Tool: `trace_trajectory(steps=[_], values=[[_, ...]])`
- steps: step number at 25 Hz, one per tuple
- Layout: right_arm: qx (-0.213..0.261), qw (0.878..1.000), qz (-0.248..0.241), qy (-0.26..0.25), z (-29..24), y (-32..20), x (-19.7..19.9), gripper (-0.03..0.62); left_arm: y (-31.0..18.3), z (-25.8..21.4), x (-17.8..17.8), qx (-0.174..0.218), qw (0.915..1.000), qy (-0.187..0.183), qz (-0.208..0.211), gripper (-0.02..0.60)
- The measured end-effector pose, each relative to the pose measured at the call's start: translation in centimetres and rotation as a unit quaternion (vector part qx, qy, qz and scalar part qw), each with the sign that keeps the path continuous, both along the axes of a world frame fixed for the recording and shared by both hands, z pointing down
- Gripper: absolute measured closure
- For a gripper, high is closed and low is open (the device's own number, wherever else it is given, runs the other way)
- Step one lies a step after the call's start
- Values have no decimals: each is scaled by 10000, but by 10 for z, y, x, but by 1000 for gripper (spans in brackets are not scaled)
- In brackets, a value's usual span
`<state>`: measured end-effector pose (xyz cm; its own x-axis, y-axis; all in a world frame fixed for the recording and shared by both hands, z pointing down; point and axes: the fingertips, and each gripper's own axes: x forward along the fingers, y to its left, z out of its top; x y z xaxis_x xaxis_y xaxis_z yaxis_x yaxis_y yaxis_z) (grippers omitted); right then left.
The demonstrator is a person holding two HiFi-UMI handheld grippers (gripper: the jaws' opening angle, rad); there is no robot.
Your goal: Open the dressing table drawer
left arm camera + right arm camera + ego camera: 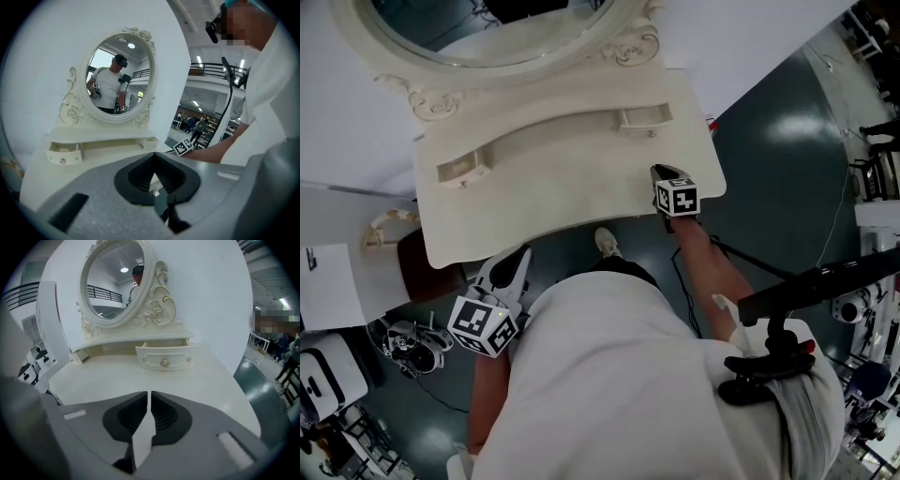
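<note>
The cream dressing table (534, 211) carries an oval mirror (119, 77) and two small drawers under it. Both stand pulled out: the left drawer (461, 170), seen open-topped as the left drawer (63, 153), and the right drawer (644, 117). In the right gripper view that right drawer (165, 357) shows its knob (165, 363) straight ahead. My right gripper (660, 172) hovers over the tabletop a short way in front of it; in its own view the right gripper (149, 394) is shut, only a thin slit between the jaws and nothing in it. My left gripper (517, 255) hangs off the table's front edge, the left gripper (153, 158) shut and empty.
A white wall stands behind the table. A small stool (431, 267) with a carved back sits at the table's left, with white sheets and equipment (333, 375) on the floor beyond. Dark green floor (778, 169) lies to the right, crossed by cables. My own body fills the lower head view.
</note>
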<state>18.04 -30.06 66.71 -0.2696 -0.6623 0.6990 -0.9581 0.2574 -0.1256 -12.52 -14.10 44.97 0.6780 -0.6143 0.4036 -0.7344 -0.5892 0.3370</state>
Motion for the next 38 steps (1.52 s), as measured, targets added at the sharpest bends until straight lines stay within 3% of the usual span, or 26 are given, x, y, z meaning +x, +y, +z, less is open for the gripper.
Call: trace_trajectory(steps=[3, 11, 23, 38], values=[[-54, 10000, -53, 25, -5, 25, -6, 595, 10, 0, -2, 8, 9999, 16, 111, 581], [-78, 9995, -296, -28, -27, 90, -35, 595, 41, 4, -16, 10, 9996, 25, 282, 581], [248, 9961, -833, -149, -75, 168, -92, 595, 93, 21, -36, -79, 9992, 50, 386, 581], [573, 9904, -1245, -179, -111, 221, -133, 595, 125, 33, -41, -59, 9986, 65, 513, 581]])
